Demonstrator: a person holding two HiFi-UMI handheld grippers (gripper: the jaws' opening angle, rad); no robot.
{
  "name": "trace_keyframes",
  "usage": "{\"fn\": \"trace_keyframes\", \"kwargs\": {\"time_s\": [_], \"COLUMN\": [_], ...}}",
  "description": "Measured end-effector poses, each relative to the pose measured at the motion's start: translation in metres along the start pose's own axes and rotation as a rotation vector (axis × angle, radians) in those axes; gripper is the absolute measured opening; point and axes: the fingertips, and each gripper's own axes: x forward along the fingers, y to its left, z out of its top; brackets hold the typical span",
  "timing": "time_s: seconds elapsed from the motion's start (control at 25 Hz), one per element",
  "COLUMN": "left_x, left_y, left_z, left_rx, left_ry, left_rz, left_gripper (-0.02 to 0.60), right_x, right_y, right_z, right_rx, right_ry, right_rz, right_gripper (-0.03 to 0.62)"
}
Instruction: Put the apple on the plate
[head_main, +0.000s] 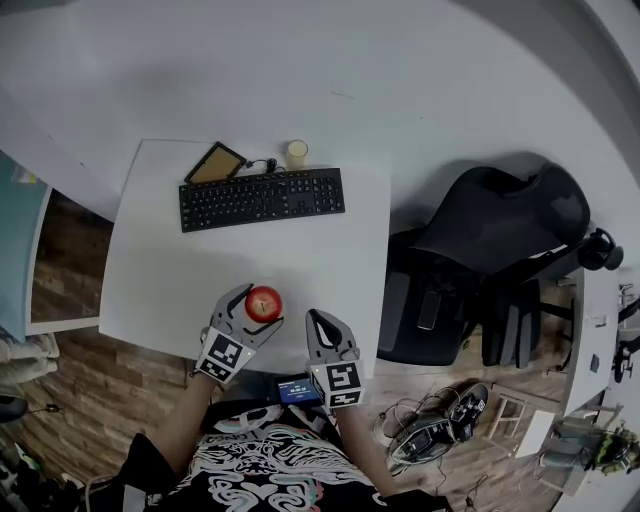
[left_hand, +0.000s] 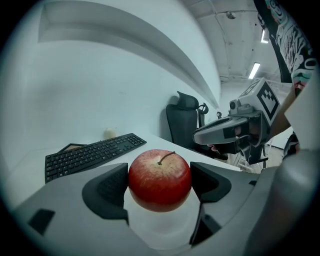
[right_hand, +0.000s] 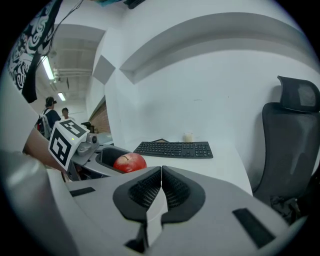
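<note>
A red apple (head_main: 263, 302) with a short stem sits between the jaws of my left gripper (head_main: 257, 308) near the front edge of the white desk (head_main: 310, 255). In the left gripper view the apple (left_hand: 160, 180) fills the gap, and both dark pads press its sides, so the left gripper is shut on it. My right gripper (head_main: 321, 326) hangs to its right, jaws closed together with nothing between them (right_hand: 161, 186). From the right gripper view the apple (right_hand: 129, 163) shows at the left. No plate is visible in any view.
A black keyboard (head_main: 262, 198) lies across the back of the desk, with a framed tablet (head_main: 215, 162) and a small cream cup (head_main: 296, 153) behind it. A black office chair (head_main: 480, 270) stands right of the desk. Cables and shoes lie on the floor (head_main: 440, 425).
</note>
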Motion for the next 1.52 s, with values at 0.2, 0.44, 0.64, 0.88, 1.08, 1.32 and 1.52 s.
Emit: {"fn": "trace_keyframes", "kwargs": {"time_s": [0.2, 0.44, 0.64, 0.88, 1.08, 1.32, 1.52], "left_x": [0.017, 0.027, 0.034, 0.033, 0.036, 0.032, 0.027], "left_y": [-0.005, -0.006, -0.004, -0.005, -0.002, -0.001, -0.001], "left_z": [-0.027, -0.044, -0.053, -0.059, -0.075, -0.067, -0.055], "left_rx": [0.012, 0.035, 0.026, -0.001, -0.001, 0.023, 0.054], "left_ry": [0.033, 0.064, 0.070, 0.054, 0.108, 0.078, 0.033], "left_rz": [-0.017, -0.001, -0.002, -0.014, -0.011, -0.001, -0.018], "left_gripper": [0.400, 0.400, 0.400, 0.400, 0.402, 0.402, 0.402], "right_x": [0.009, 0.015, 0.018, 0.021, 0.026, 0.027, 0.030], "right_y": [-0.003, -0.006, -0.007, -0.002, 0.001, -0.001, 0.003], "right_z": [-0.013, -0.028, -0.040, -0.046, -0.043, -0.042, -0.041], "right_rx": [-0.012, -0.011, 0.005, 0.011, 0.008, 0.008, 0.009], "right_ry": [0.045, 0.083, 0.111, 0.129, 0.124, 0.127, 0.128], "right_rz": [0.016, 0.021, 0.027, 0.038, 0.044, 0.042, 0.046], "right_gripper": [0.028, 0.028, 0.028, 0.028, 0.028, 0.028, 0.028]}}
